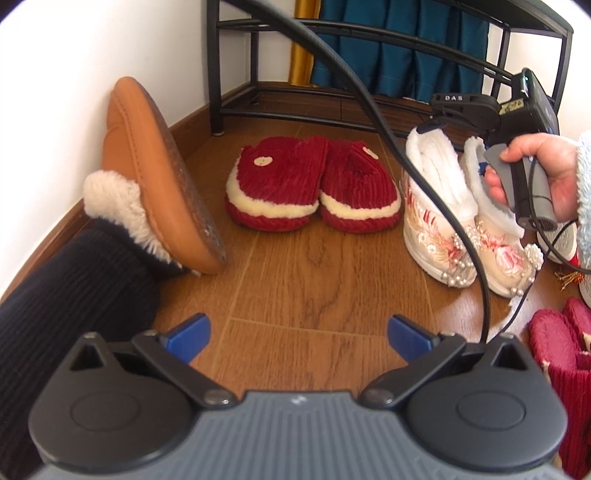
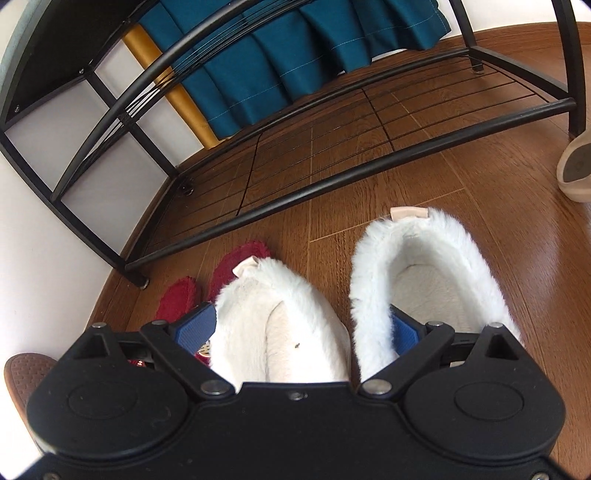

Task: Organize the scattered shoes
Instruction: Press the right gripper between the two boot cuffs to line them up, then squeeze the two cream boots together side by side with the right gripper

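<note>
A pair of red corduroy slippers (image 1: 314, 184) sits side by side on the wood floor before the black shoe rack (image 1: 369, 33). To their right stands a pair of embroidered, white fur-lined shoes (image 1: 461, 225). A hand holds my right gripper (image 1: 456, 146) down over them. In the right wrist view that gripper (image 2: 300, 330) is open: one blue pad lies outside the left fur shoe (image 2: 280, 317), the other inside the right fur shoe (image 2: 428, 280). My left gripper (image 1: 298, 334) hangs open and empty above bare floor.
A person's foot in a tan-soled, fleece-lined slipper (image 1: 162, 177) is raised at the left by the wall. More red slippers (image 1: 554, 339) lie at the lower right. A beige sole (image 2: 576, 170) lies right of the rack. A black cable (image 1: 369, 96) crosses the view.
</note>
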